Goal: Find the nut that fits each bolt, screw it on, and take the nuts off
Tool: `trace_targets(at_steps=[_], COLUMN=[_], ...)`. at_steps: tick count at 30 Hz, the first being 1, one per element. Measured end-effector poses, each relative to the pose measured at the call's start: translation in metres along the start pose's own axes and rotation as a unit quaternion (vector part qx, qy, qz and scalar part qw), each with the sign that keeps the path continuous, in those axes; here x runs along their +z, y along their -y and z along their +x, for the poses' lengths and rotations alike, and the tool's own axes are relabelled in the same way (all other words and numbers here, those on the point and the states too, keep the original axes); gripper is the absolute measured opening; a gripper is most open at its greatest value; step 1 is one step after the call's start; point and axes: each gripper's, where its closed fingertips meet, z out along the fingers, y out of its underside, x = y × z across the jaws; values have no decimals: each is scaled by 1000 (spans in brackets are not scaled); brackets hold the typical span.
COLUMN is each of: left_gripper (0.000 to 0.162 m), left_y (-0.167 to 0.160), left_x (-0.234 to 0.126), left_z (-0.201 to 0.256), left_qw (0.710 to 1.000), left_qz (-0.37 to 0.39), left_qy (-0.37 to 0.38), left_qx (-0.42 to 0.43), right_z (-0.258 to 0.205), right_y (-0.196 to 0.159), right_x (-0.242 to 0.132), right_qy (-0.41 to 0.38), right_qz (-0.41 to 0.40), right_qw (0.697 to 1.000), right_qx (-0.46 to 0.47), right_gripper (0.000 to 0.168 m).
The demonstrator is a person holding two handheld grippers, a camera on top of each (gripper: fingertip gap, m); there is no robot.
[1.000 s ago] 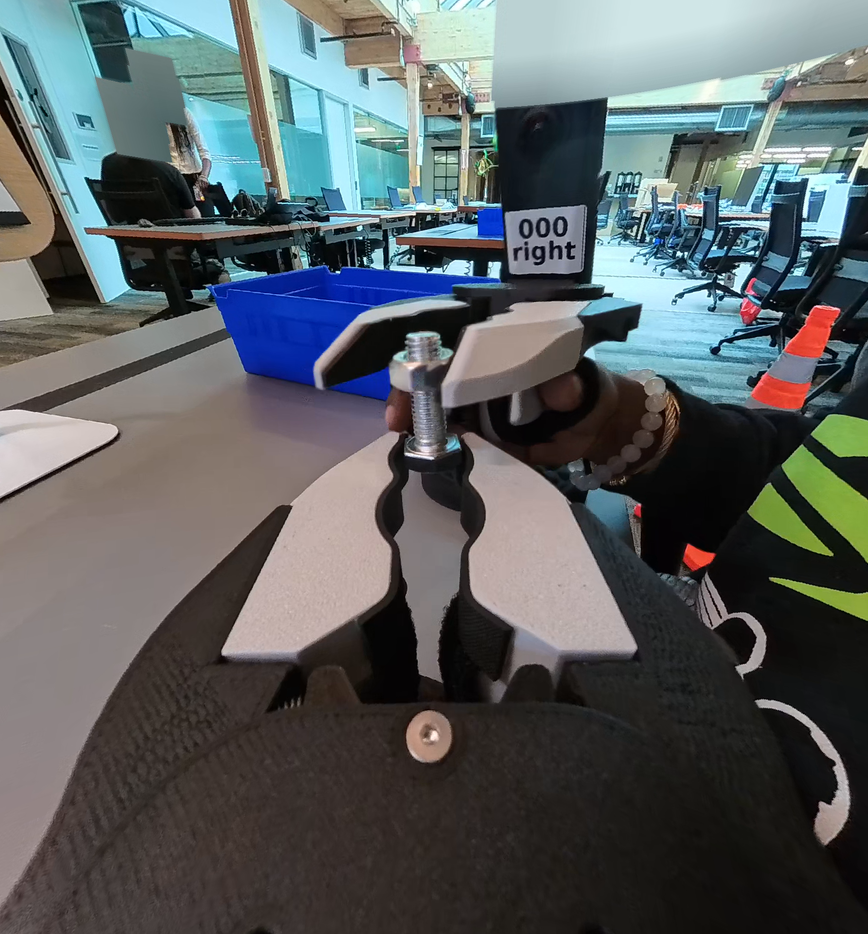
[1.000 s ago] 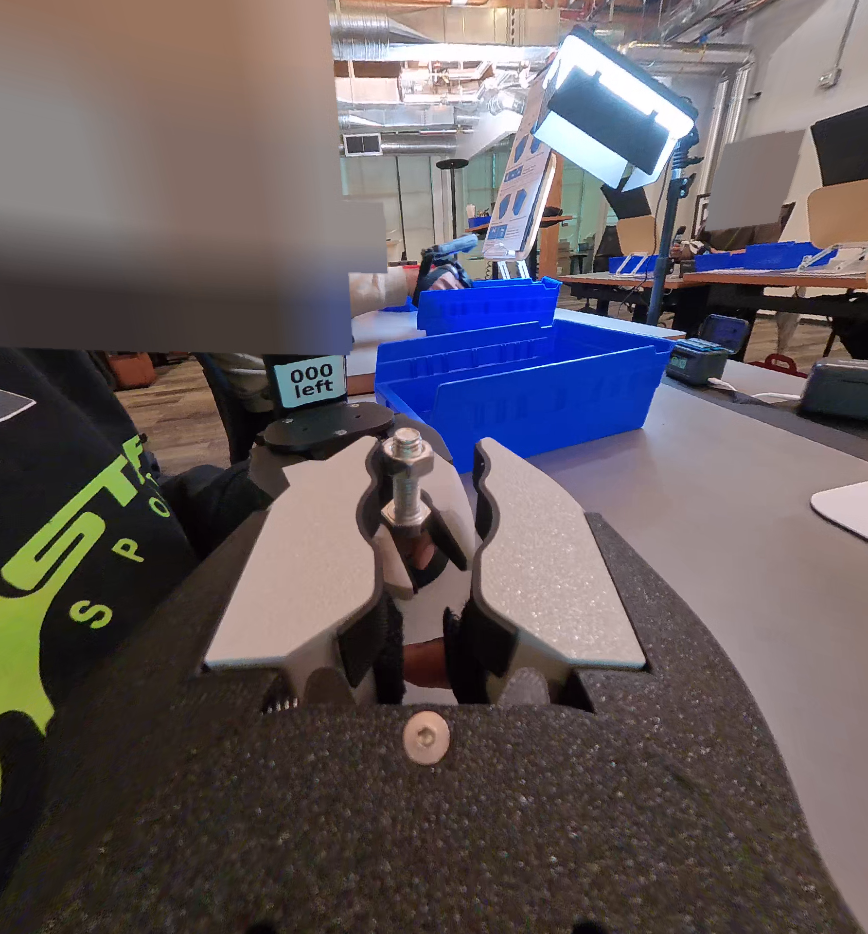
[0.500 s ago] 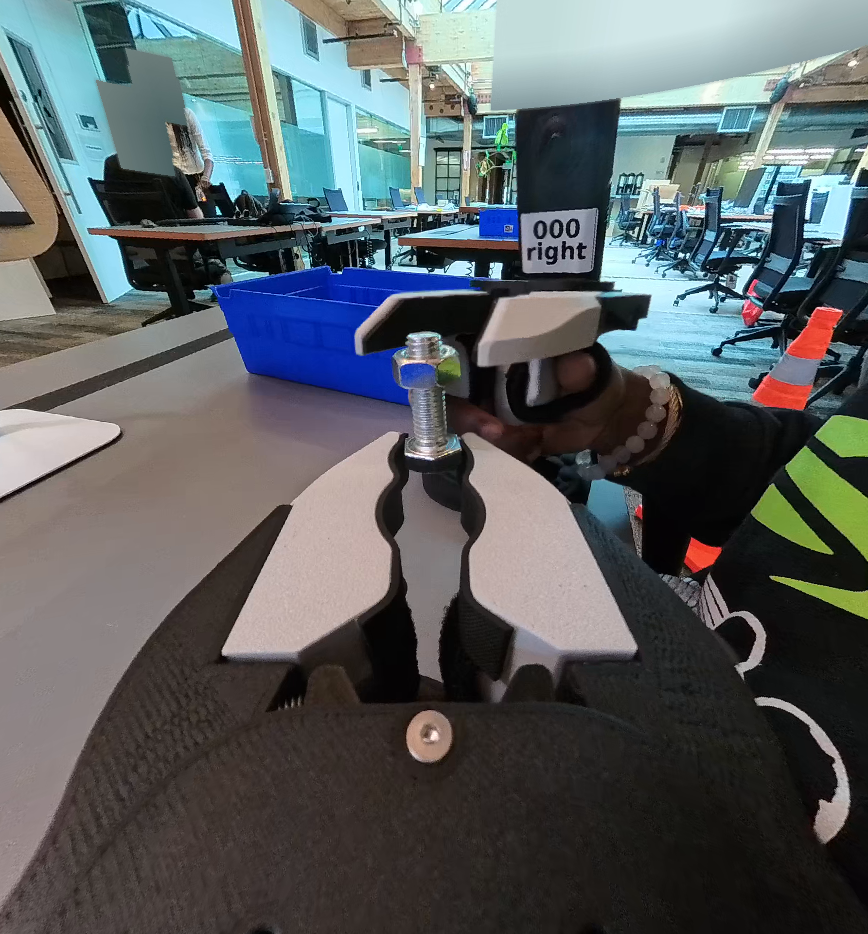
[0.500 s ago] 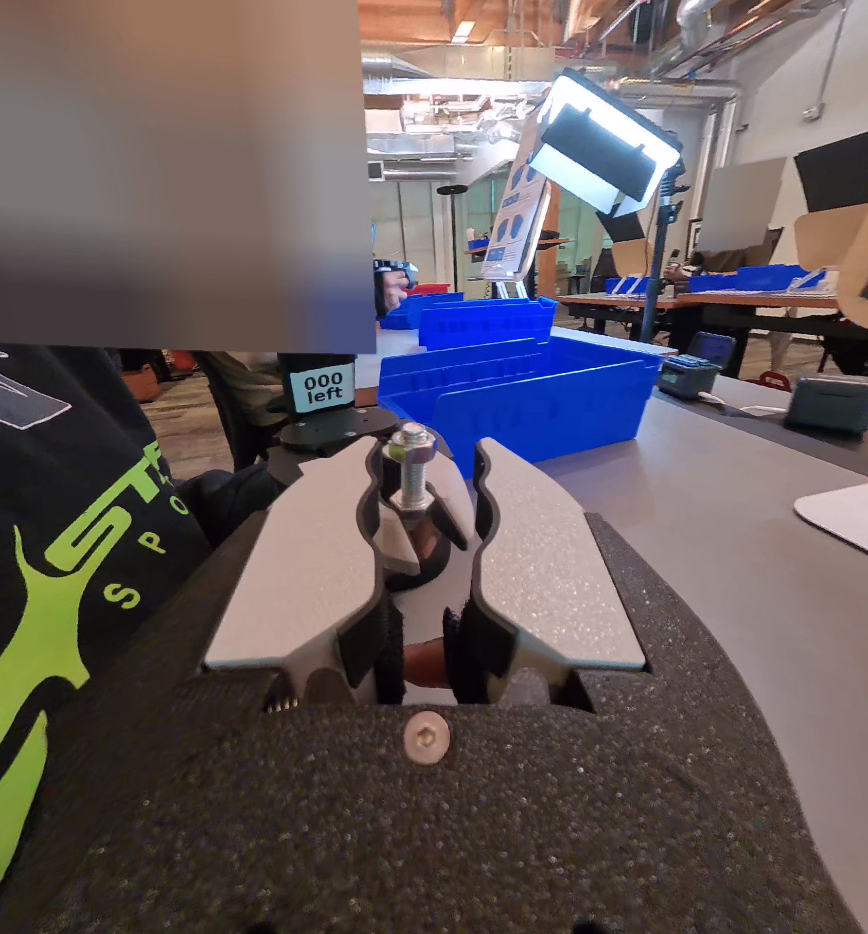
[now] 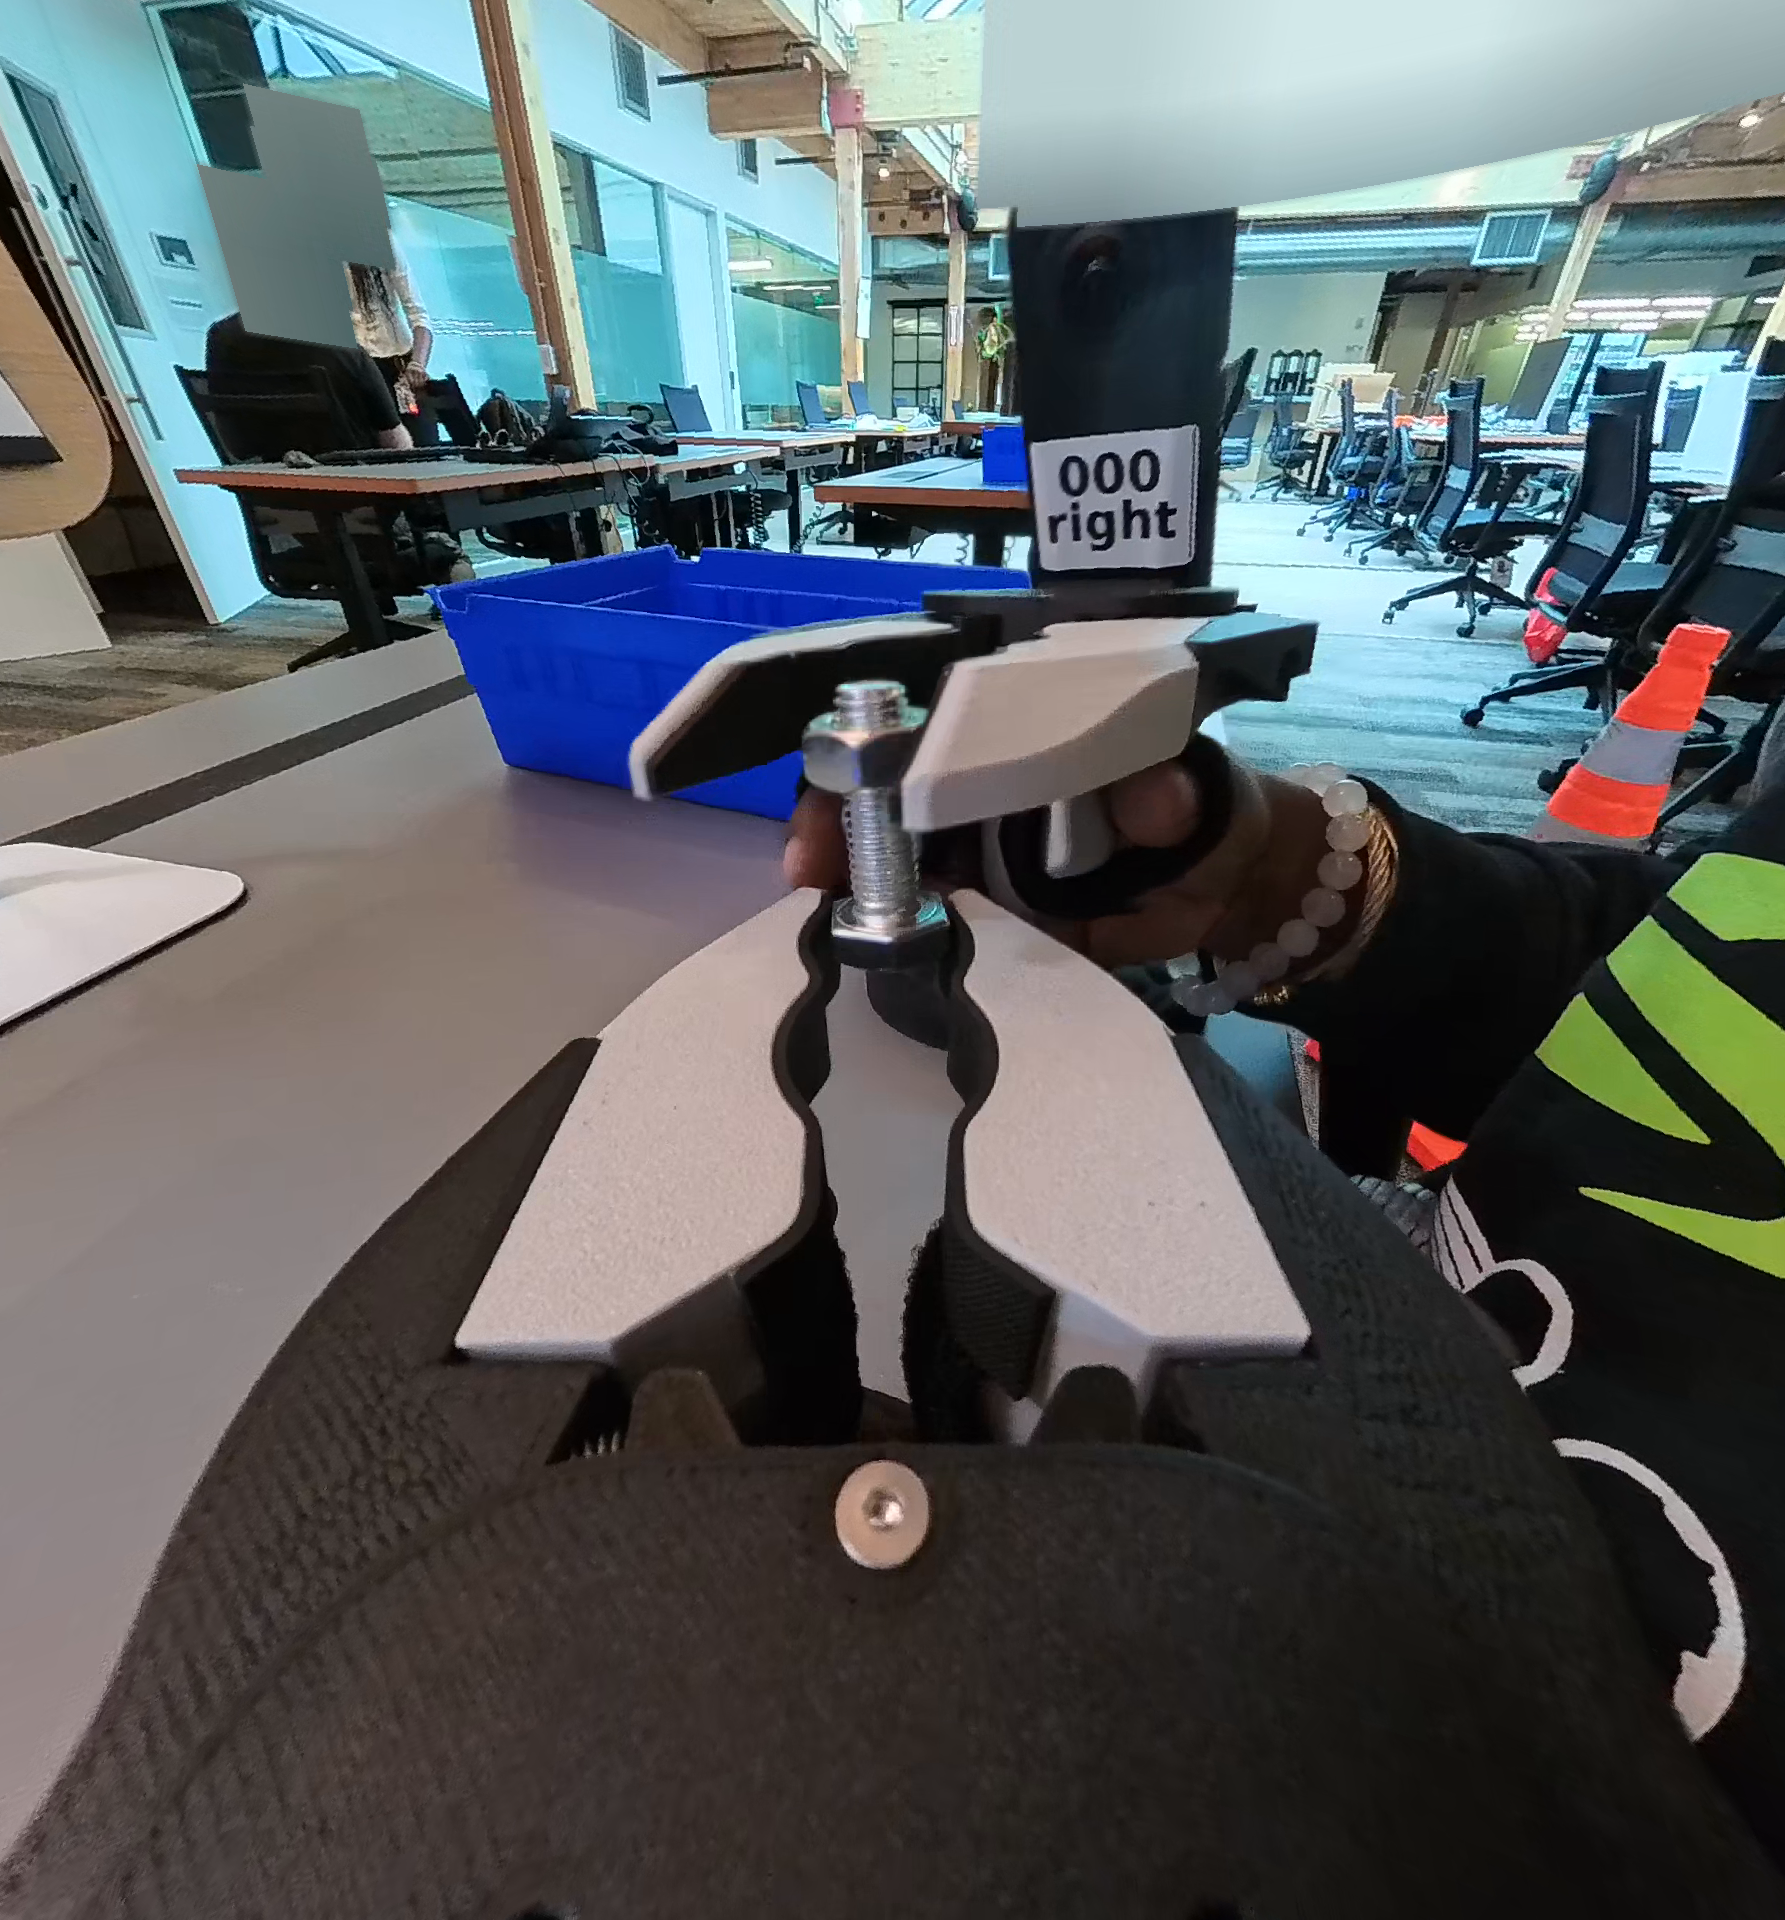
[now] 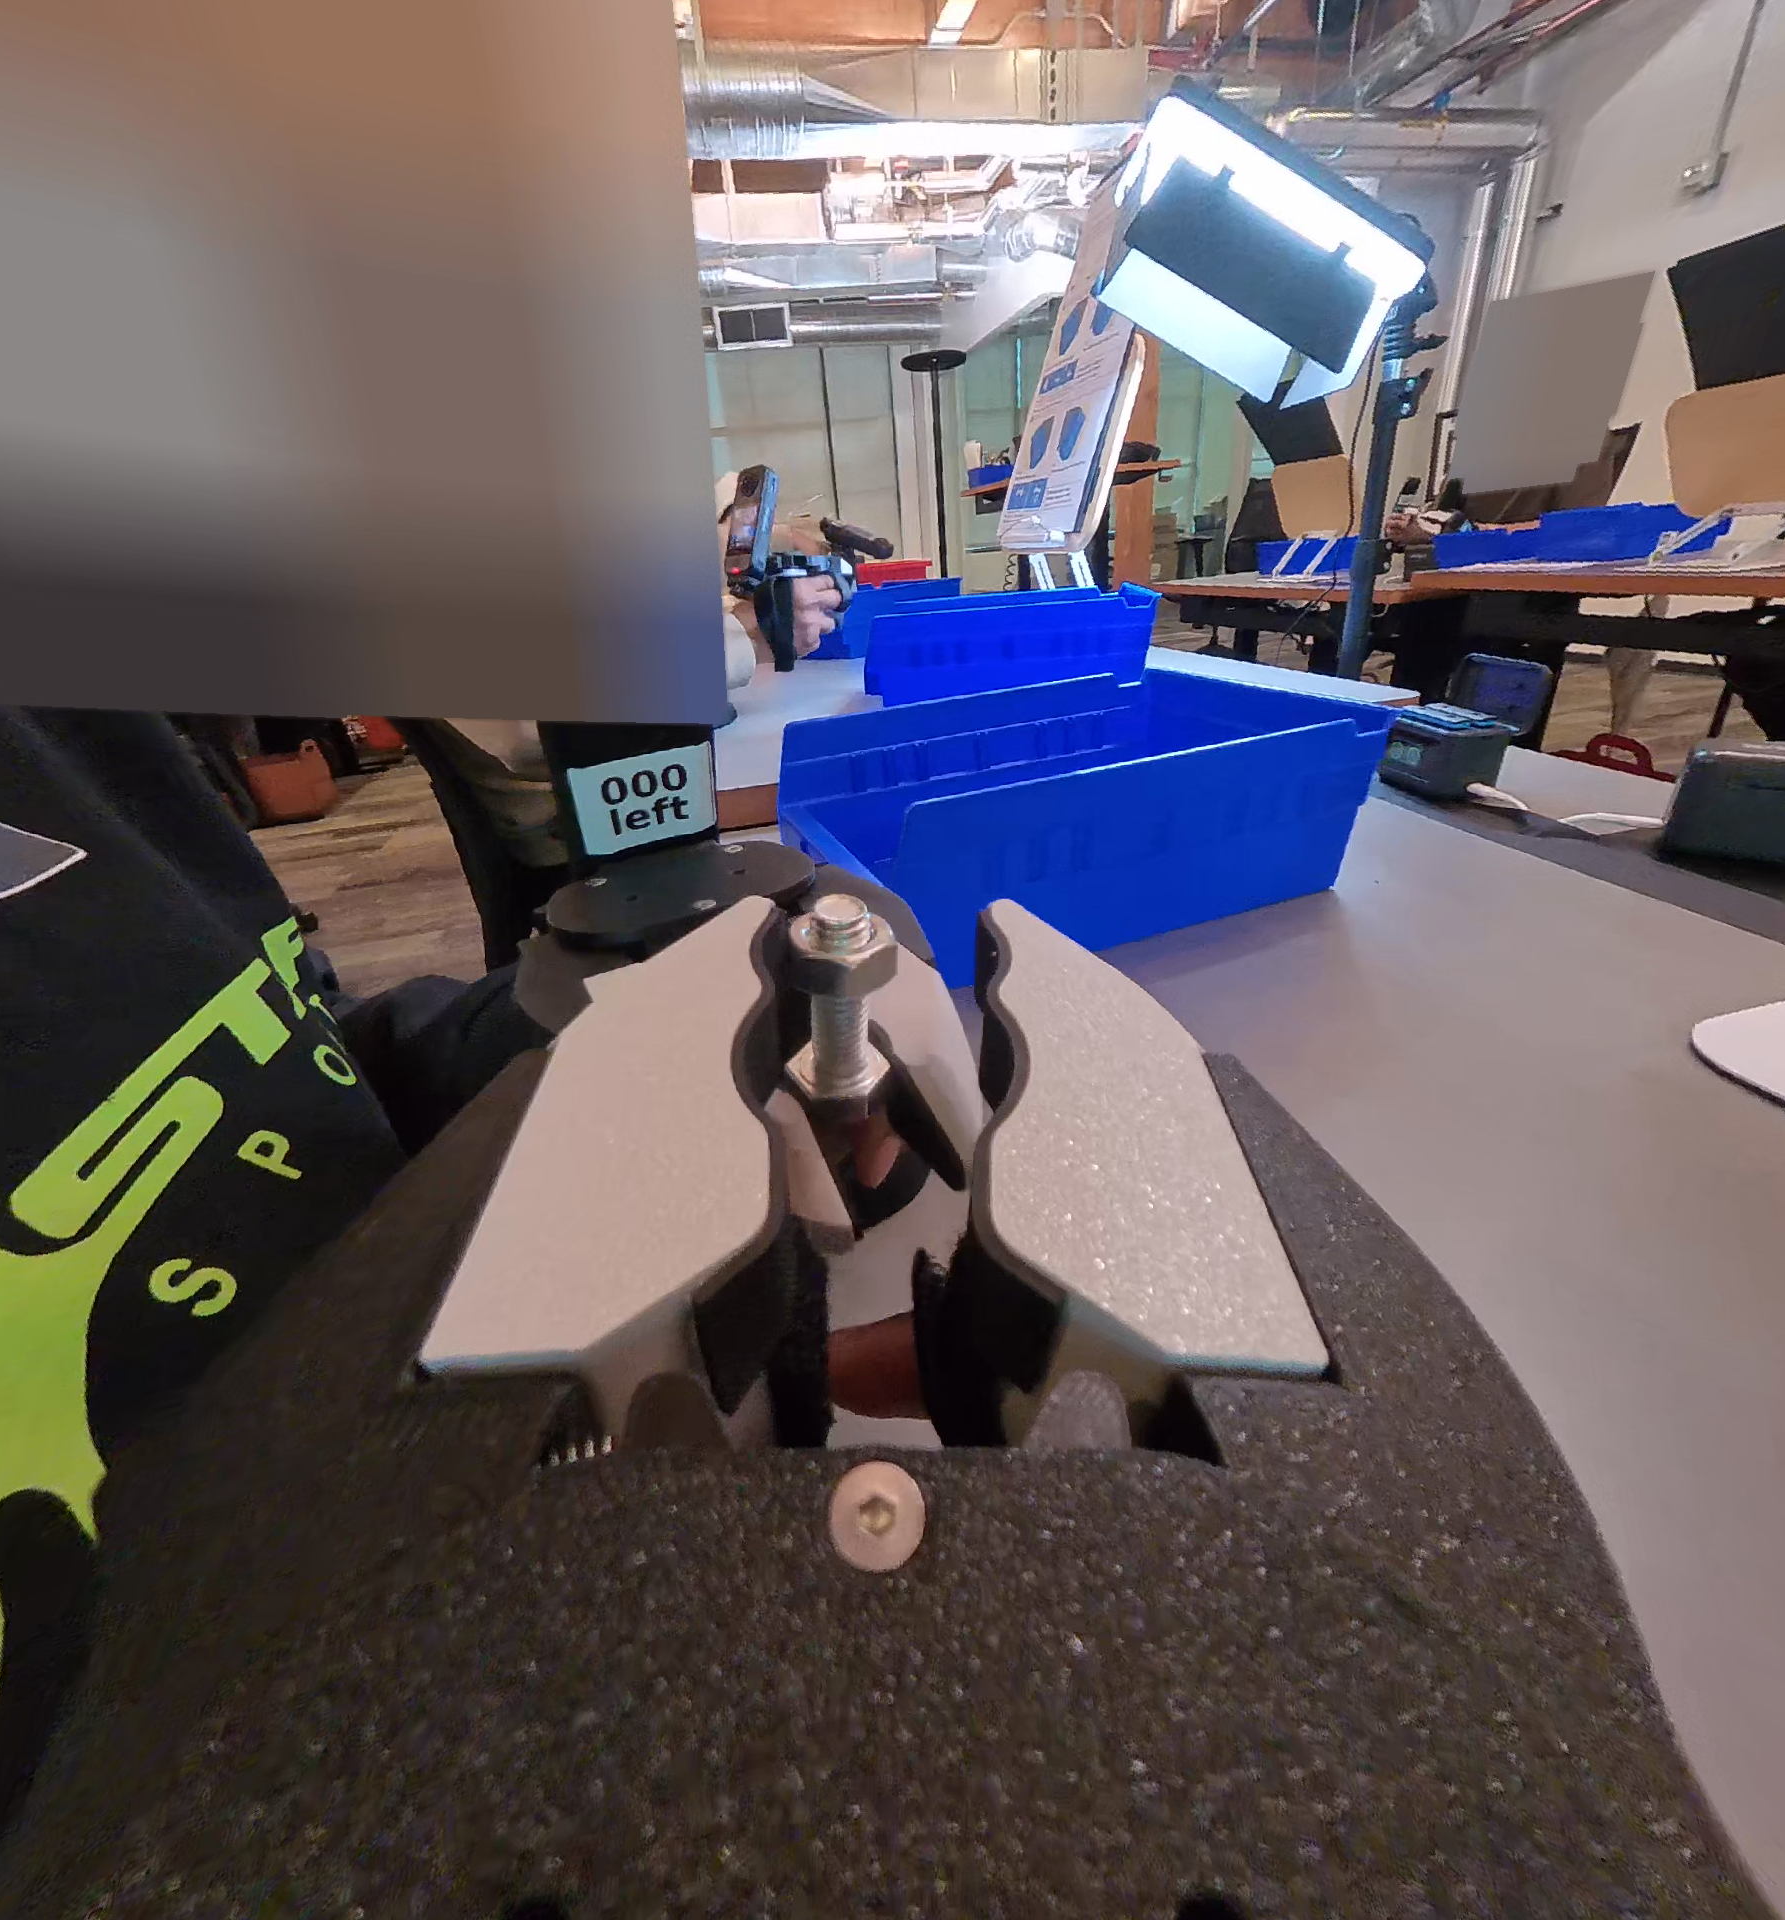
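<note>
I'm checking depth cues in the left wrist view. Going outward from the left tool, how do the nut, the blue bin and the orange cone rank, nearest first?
1. Nut: near the top of the bolt that the left tool holds by its head, straight ahead.
2. Blue bin: on the table beyond, slightly left.
3. Orange cone: on the floor, far right.

Bolt (image 5: 875,831) head sunk between left gripper (image 5: 888,935) fingers (image 5: 722,1091) — white pad (image 6: 1781,1049) cut by the frame edge.

Grey table (image 5: 244,1039), blue bin (image 5: 597,665)
</note>
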Motion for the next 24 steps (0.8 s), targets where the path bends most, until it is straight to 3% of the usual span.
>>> trace_targets(at_steps=[6, 11, 24], left_gripper=[18, 18, 18], left_y=[1, 0, 0], left_x=[-1, 0, 0], left_z=[-1, 0, 0], left_qw=[1000, 1000, 1000], left_qz=[3, 1, -1], left_qy=[1, 0, 1], left_qx=[-2, 0, 3], right_z=[7, 16, -5], right_y=[2, 7, 2], right_x=[-22, -36, 7], right_qy=[-23, -47, 11], right_qz=[4, 21, 10], right_qw=[1000, 999, 1000], right_qx=[-4, -1, 4], right_gripper=[36, 26, 35])
